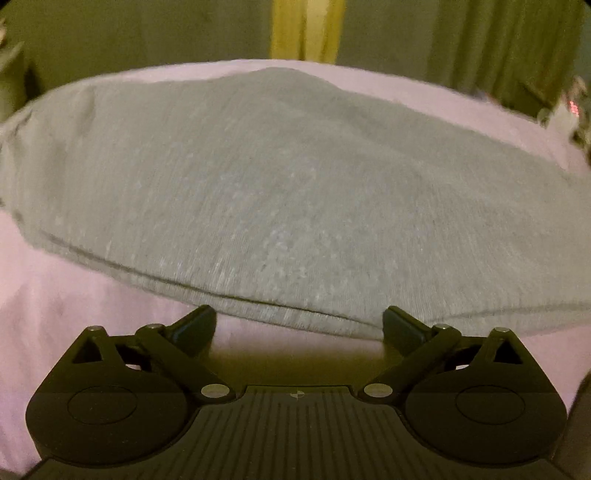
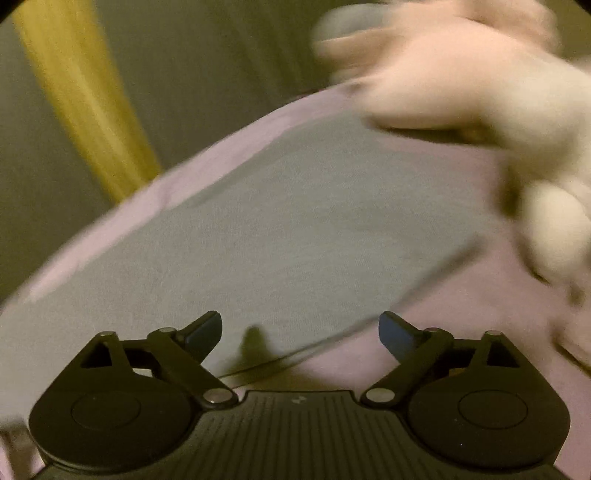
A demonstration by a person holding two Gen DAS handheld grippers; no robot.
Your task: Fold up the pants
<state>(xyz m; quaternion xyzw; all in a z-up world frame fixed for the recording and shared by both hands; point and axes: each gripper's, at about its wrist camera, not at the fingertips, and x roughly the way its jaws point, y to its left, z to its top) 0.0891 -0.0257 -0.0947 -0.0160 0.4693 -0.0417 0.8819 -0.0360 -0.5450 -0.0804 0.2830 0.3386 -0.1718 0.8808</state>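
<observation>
Grey pants lie folded flat on a pink sheet. In the left wrist view their layered near edge runs just past my left gripper, which is open and empty, hovering close to that edge. In the right wrist view the pants fill the middle, with one edge running diagonally to the lower left. My right gripper is open and empty above that edge. The right wrist view is motion-blurred.
The pink sheet also shows in the right wrist view. A blurred pale bundle sits at the upper right there. Green curtains and a yellow strip stand behind the surface. Small items sit at the far right.
</observation>
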